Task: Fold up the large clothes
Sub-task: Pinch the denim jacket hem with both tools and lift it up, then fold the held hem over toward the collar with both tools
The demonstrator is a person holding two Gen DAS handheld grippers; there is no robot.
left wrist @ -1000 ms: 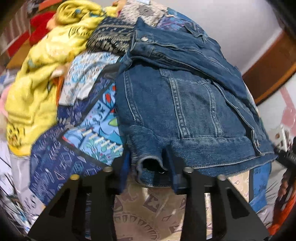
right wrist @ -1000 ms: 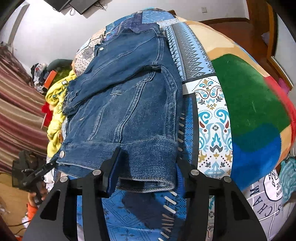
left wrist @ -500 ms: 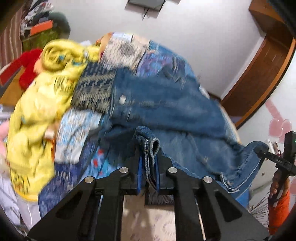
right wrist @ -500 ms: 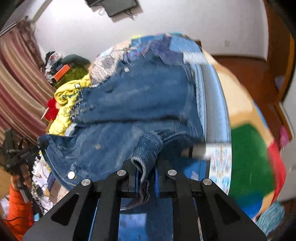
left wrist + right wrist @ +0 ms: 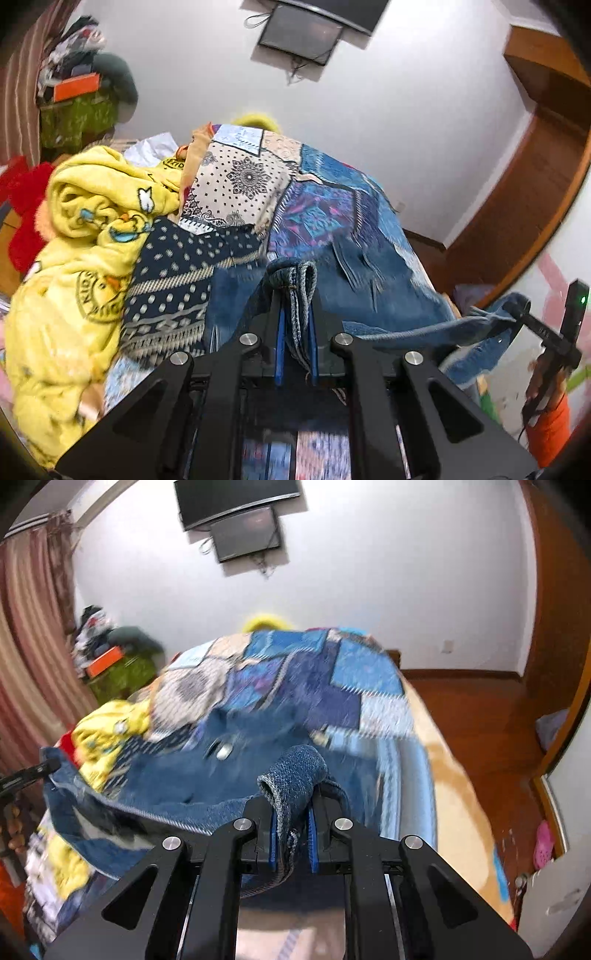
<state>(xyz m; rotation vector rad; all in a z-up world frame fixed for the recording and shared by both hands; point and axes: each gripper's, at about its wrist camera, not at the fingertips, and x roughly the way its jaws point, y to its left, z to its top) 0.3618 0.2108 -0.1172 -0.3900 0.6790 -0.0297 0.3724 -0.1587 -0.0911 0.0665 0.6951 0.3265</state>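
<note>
A blue denim jacket [image 5: 373, 291] lies partly lifted over the patchwork bedspread [image 5: 240, 184]. My left gripper [image 5: 295, 332] is shut on a bunched corner of its hem [image 5: 295, 273], which sticks up between the blue pads. My right gripper [image 5: 291, 834] is shut on the other hem corner [image 5: 295, 771]. The hem stretches between the two grippers and hangs above the bed. The right gripper also shows at the far right of the left wrist view [image 5: 517, 314], gripping denim. The jacket's body [image 5: 177, 779] is blurred.
A yellow printed blanket [image 5: 81, 266] is heaped on the bed's left side, with red fabric [image 5: 26, 206] beyond it. A screen [image 5: 243, 528] hangs on the white wall. Wooden floor [image 5: 480, 716] and a wooden door frame [image 5: 535, 192] lie to the right.
Both grippers closed on the jacket's bottom hem corners a second ago and have since lifted them upward; the views tilted up toward the wall and the jacket rose off the bed.
</note>
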